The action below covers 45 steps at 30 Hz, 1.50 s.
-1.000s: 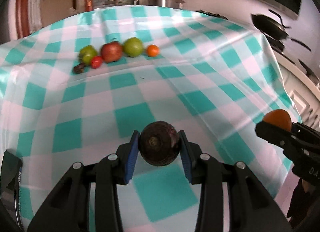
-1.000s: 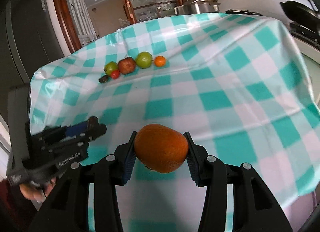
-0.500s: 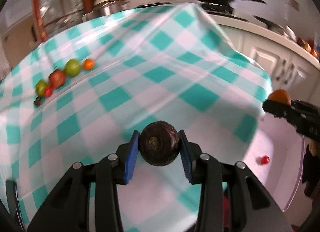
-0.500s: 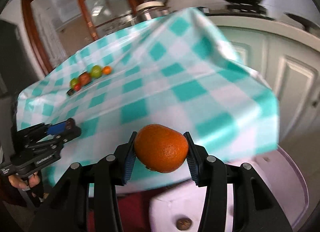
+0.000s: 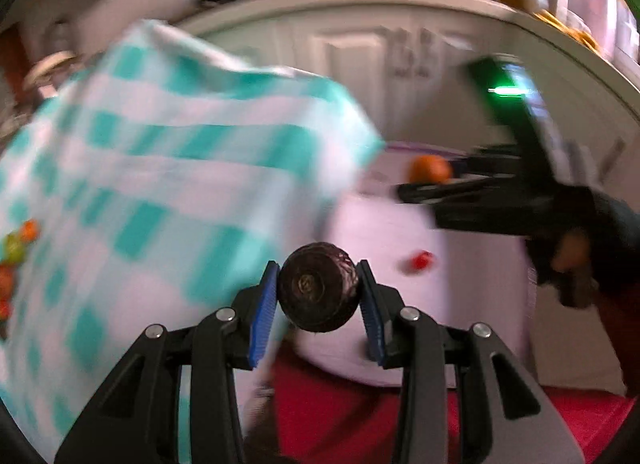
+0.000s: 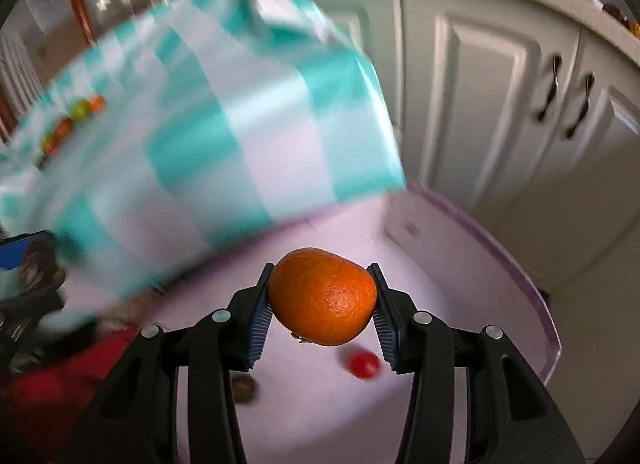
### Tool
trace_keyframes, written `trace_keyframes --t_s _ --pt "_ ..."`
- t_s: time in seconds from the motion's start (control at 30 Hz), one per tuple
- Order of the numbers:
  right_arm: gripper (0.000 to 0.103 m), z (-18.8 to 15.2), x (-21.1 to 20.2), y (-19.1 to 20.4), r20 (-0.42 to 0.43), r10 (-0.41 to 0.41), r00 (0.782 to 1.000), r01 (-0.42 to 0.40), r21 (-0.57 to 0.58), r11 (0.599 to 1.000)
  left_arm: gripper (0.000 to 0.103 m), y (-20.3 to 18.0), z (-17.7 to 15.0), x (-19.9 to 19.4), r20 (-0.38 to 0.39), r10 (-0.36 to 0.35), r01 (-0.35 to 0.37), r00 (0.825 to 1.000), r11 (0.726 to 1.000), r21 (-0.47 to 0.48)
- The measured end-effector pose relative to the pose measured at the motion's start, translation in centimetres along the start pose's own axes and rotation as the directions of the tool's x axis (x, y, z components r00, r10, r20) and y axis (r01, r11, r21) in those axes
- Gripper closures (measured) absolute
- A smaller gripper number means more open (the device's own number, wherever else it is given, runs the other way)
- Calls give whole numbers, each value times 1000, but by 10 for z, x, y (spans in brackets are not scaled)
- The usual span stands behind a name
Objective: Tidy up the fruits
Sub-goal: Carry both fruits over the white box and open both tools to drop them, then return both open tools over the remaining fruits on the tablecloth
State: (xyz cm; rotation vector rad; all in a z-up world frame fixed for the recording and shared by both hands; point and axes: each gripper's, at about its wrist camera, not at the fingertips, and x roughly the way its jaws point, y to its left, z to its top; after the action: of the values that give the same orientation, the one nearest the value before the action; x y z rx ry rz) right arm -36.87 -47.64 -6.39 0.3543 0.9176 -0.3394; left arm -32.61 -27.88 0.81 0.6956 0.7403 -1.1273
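Observation:
My left gripper [image 5: 319,296] is shut on a dark purple round fruit [image 5: 319,291], held in the air beside the table's corner, above the edge of a white bin [image 5: 472,264]. My right gripper [image 6: 322,302] is shut on an orange [image 6: 322,301] and hangs over the same white bin [image 6: 460,264]; it also shows in the left wrist view [image 5: 430,169]. A small red fruit [image 6: 364,365] and a small brown fruit [image 6: 244,389] lie in the bin. A row of several fruits [image 6: 74,118] stays on the checked tablecloth [image 6: 200,124].
White cabinet doors [image 6: 500,84] stand behind the bin. The tablecloth's corner [image 5: 352,136] hangs over the bin's near side. A red surface [image 5: 360,416] lies below the bin. Both views are blurred by motion.
Both grippers have swung right, off the table toward the white bin, each still holding its fruit. The right gripper now hangs over the bin's inside.

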Motion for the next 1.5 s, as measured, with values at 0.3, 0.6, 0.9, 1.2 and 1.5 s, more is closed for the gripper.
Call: trace_keyframes --t_s 0.3,0.6,0.9,1.2,1.5 --pt "57 -9 75 -14 -240 -123 963 94 -129 987 64 -40 -1 127 -330 -138 166 934 985 57" --pt "57 -22 136 -16 -391 -203 898 142 -180 973 64 -41 -9 208 -487 -132 161 863 987 17" --pt "57 -33 143 -25 -419 -177 891 140 -117 983 53 -34 -14 224 -499 -174 192 849 981 -16" --pt "39 -10 68 -58 -239 -136 961 156 65 986 25 -17 9 159 -265 -149 167 953 985 48" --pt "25 36 -58 -3 181 18 983 -26 40 999 8 21 14 -5 283 -70 64 957 998 29"
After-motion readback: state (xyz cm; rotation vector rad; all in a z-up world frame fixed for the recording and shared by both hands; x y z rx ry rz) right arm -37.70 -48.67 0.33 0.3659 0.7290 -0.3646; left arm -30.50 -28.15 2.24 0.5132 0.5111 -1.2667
